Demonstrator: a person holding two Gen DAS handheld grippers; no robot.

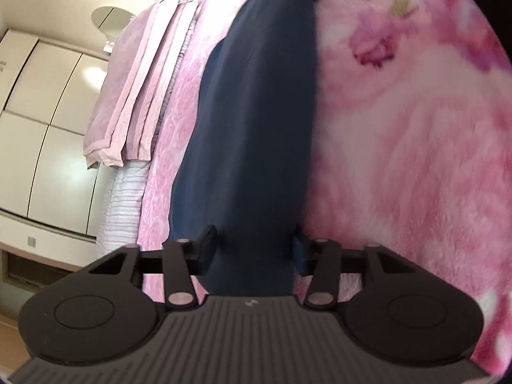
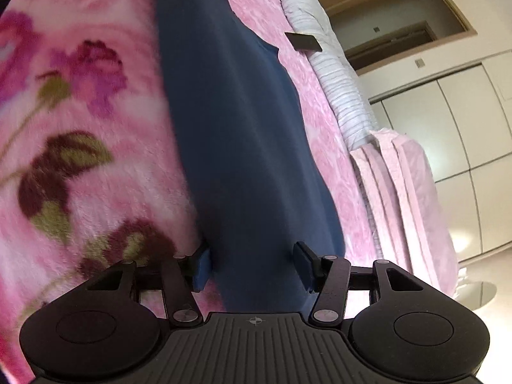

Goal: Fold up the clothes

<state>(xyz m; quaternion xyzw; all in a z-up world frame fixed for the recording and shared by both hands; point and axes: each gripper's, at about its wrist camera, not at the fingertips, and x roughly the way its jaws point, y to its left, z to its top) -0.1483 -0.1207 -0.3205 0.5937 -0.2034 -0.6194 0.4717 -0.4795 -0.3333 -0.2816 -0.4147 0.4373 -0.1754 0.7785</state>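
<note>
Your left hand-held gripper (image 1: 252, 249) has its jaws spread, with the navy garment (image 1: 256, 112) running between them and away in a long band over the pink floral blanket (image 1: 416, 160) on the bed. Your right hand-held gripper (image 2: 252, 265) is spread as well, the same navy cloth lying between its fingers. Whether either pair of pads touches the fabric is hard to tell through the blur. A folded pink quilt (image 1: 128, 96) sits beyond the garment.

We count one navy garment (image 1: 252, 128), one floral blanket (image 1: 400, 160), one folded pink quilt (image 1: 128, 102), one black card (image 2: 303, 42), two grippers (image 1: 252, 251) (image 2: 252, 265).
</note>
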